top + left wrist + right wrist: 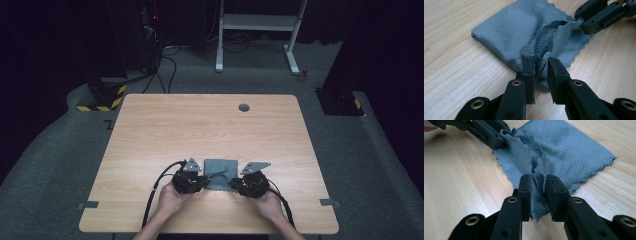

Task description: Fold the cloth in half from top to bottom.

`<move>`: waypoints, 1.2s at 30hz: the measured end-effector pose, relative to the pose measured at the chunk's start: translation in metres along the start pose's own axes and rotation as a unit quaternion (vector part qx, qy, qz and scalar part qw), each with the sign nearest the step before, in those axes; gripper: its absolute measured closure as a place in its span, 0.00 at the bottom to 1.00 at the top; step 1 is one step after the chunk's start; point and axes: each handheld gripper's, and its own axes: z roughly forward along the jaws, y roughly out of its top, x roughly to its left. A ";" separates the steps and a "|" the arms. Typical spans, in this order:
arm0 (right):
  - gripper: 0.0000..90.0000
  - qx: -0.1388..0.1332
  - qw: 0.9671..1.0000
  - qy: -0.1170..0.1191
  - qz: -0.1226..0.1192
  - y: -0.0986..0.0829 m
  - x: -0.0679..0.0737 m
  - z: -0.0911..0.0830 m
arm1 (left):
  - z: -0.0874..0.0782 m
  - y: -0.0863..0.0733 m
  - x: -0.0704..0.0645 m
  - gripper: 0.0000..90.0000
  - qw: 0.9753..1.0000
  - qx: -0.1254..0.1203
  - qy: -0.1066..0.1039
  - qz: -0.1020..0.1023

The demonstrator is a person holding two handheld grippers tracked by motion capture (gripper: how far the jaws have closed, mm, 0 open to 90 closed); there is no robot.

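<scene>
Two grippers are at work on one small grey cloth point(220, 172), which lies folded on the wooden table point(200, 125) near the person's edge, between the hands; the left gripper point(541, 65) has its jaws pressed onto a bunched corner of the top layer, and the right gripper point(539, 184) pinches the neighbouring corner the same way, a ridge of fabric standing up between each pair of jaws. The cloth looks thin, limp and very light, a waffle-textured microfibre with a zigzag-cut hem; I would judge it will drape and sag the instant it is lifted, and will not slip much against the jaws; nothing about it is fragile. The near corners are the sensible places to hold, and both are already taken; the far fold rests flat on the wood. Room is generous: the tabletop beyond the cloth is bare as far as a cable hole point(244, 107) near the far edge, so the layer could be carried forward or spread sideways without meeting anything; the near edge sits close behind the wrists.
</scene>
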 end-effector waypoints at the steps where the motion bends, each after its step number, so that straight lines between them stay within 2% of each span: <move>1: 0.82 -0.005 1.000 0.003 0.001 -0.002 0.002 -0.004 | -0.002 -0.001 0.000 0.82 1.000 0.000 -0.004 -0.002; 2: 0.82 -0.007 1.000 0.003 0.000 -0.003 0.002 -0.005 | -0.004 -0.002 -0.001 0.81 1.000 -0.005 -0.011 -0.008; 4: 0.82 -0.012 1.000 0.008 0.003 -0.003 0.002 -0.009 | -0.007 -0.003 -0.002 0.81 1.000 -0.007 -0.017 -0.007; 9: 0.86 -0.025 1.000 0.014 0.007 -0.002 0.000 -0.017 | -0.015 -0.004 -0.004 0.81 1.000 -0.020 -0.023 -0.007; 14: 0.92 -0.034 0.999 -0.004 0.011 0.005 -0.001 -0.019 | -0.025 0.003 0.000 0.81 0.999 -0.042 -0.016 -0.016; 15: 0.94 -0.034 0.999 -0.024 0.011 0.013 -0.005 -0.016 | -0.026 0.007 0.003 0.81 0.999 -0.046 -0.011 -0.023; 16: 0.94 -0.031 0.999 -0.031 0.015 0.015 -0.005 -0.015 | -0.025 0.013 0.007 0.80 0.998 -0.049 0.002 -0.031; 17: 0.94 -0.031 0.999 -0.031 0.015 0.015 -0.005 -0.015 | -0.025 0.013 0.007 0.80 0.998 -0.049 0.002 -0.031; 18: 0.95 -0.024 0.998 -0.048 0.016 0.021 -0.010 -0.009 | -0.023 0.017 0.009 0.79 0.998 -0.047 0.007 -0.038; 19: 0.95 -0.020 0.998 -0.051 0.016 0.024 -0.012 -0.005 | -0.015 0.025 0.012 0.78 0.998 -0.035 0.020 -0.039; 23: 0.95 -0.002 0.999 -0.048 0.020 0.026 -0.016 0.011 | 0.002 0.033 0.014 0.71 0.998 -0.005 0.048 -0.033; 24: 0.95 0.003 0.999 -0.046 0.022 0.026 -0.016 0.014 | 0.006 0.033 0.014 0.69 0.998 0.000 0.050 -0.034; 26: 0.95 0.006 0.999 -0.042 0.022 0.025 -0.016 0.016 | 0.008 0.033 0.014 0.65 0.998 0.004 0.049 -0.033; 30: 0.92 0.011 1.000 -0.016 0.015 0.019 -0.008 0.014 | 0.006 0.025 0.007 0.61 0.999 0.007 0.039 -0.031; 32: 0.91 0.013 1.000 -0.011 0.003 0.016 -0.006 0.012 | 0.003 0.019 0.002 0.61 0.999 0.008 0.034 -0.029; 36: 0.90 0.029 0.999 -0.008 -0.013 0.007 0.002 0.007 | -0.003 0.004 -0.005 0.61 0.999 0.029 0.026 -0.017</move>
